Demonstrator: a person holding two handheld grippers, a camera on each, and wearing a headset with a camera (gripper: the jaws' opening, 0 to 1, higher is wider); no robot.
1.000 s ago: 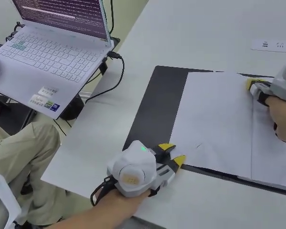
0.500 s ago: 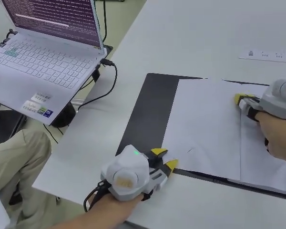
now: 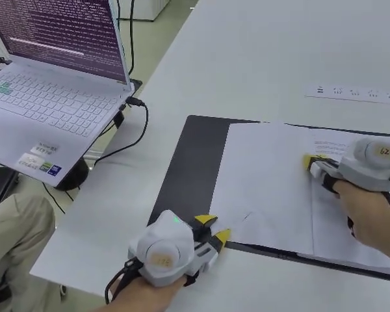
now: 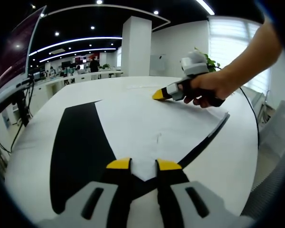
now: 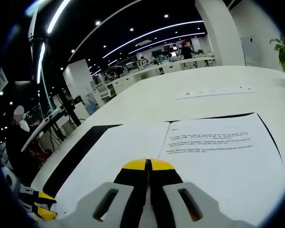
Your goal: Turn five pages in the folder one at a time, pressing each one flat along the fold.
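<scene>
Nearest the person, the left tool [image 3: 213,227] sat at the lower left corner of the blank white page [image 3: 266,182], its 2 yellow-tipped jaws parted by a narrow gap; in the left gripper view [image 4: 143,164] that corner lay in the gap between them, gripped by neither. The page lay flat over the open folder [image 3: 188,169], whose black inner cover showed as a wide strip to the page's left, and the folder lay on the white bench [image 3: 260,58], close to its near edge. Further across, the right tool [image 3: 310,162] rested tip-down on the fold between the blank page and the printed page [image 3: 335,140]. In the right gripper view [image 5: 147,164] its jaws were pressed together with no gap, gripping nothing. A hand [image 3: 367,218] held it from the right. Beyond the folder a white power strip [image 3: 354,93] lay flat on the bench. Off the bench's left edge an open laptop [image 3: 45,110] stood with its screen lit, and a black cable [image 3: 140,130] was plugged into its side.
</scene>
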